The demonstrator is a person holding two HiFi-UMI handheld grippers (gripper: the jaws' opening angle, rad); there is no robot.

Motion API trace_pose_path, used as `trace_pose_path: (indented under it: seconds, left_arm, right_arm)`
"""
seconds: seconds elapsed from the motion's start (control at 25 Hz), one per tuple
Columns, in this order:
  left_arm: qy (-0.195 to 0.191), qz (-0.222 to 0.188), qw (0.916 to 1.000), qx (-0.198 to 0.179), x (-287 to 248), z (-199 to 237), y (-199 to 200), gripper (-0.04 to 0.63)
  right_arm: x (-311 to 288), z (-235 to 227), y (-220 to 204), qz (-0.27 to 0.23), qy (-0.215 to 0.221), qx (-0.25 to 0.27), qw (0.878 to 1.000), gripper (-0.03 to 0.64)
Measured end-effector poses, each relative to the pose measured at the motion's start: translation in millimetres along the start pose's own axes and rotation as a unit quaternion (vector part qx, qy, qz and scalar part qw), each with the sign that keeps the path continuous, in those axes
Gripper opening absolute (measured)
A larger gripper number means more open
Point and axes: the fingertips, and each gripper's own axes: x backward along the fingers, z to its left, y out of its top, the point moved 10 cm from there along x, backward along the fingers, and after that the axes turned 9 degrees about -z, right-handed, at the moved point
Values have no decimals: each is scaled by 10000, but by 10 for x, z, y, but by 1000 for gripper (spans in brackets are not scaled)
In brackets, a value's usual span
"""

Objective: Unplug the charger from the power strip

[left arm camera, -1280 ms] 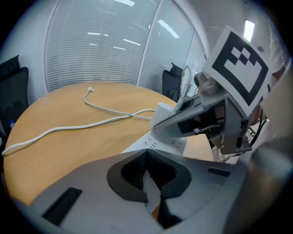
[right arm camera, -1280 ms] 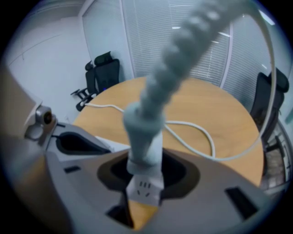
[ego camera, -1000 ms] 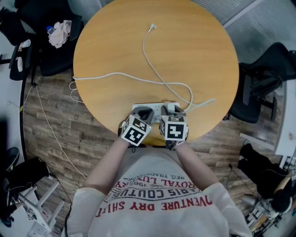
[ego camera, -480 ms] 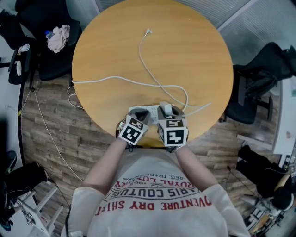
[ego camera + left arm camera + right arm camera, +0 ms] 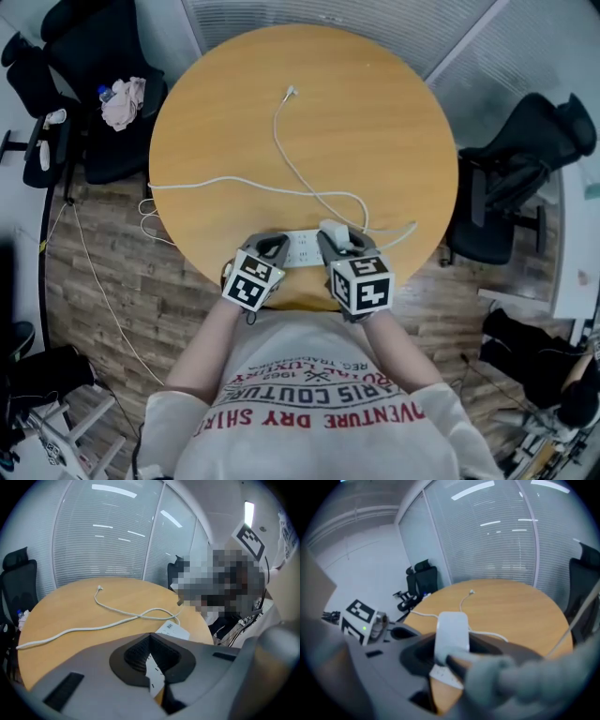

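At the bench [image 5: 375, 122] edge, right gripper [image 5: 452, 641] fingers pinch the charger [image 5: 452, 627], left gripper [image 5: 150, 637] fingers pressed together; the power strip [image 5: 302, 249], if unheld, may lift too.

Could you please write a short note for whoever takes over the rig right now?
The right gripper is shut on the charger, at the right end of the power strip.
The left gripper has its jaws together and holds nothing, over the strip's left end.
The strip lies at the near edge of the table.
Done: charger gripped; I cannot tell whether its prongs are out.
Left: pull it clear, then set it down.
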Motion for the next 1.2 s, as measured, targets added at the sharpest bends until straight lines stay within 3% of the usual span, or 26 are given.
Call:
trace_pose_path:
  seconds: [0.24,0.4,0.56,0.76,0.96,1.2]
  left_arm:
    - [303,-1059,9936,237,358,12,547,32]
    - [635,-1837,9808,163,661,10,910,32]
    - [864,-2326,9687,-49,930,-8,1181,32]
    - [832,-2986,9502,-319,1211,-102,1463,32]
    - [871,-3323,9379,-486,1350,-130,1535,32]
    - [878,-3333,9372,-543,1339,-173,1555,32]
  right_arm:
    - [197,-31,284,-652,177,178,9976,156]
    - [354,-34,515,-1186,232,379,9919,155]
    - [480,-34,700,-1675,415,225,9847,156]
    - [624,-26,871,-2195,520,234,9739,156]
    - [704,20,936,-2445,539,347,9675,156]
    - [716,50,938,-2453,612,439,9665,155]
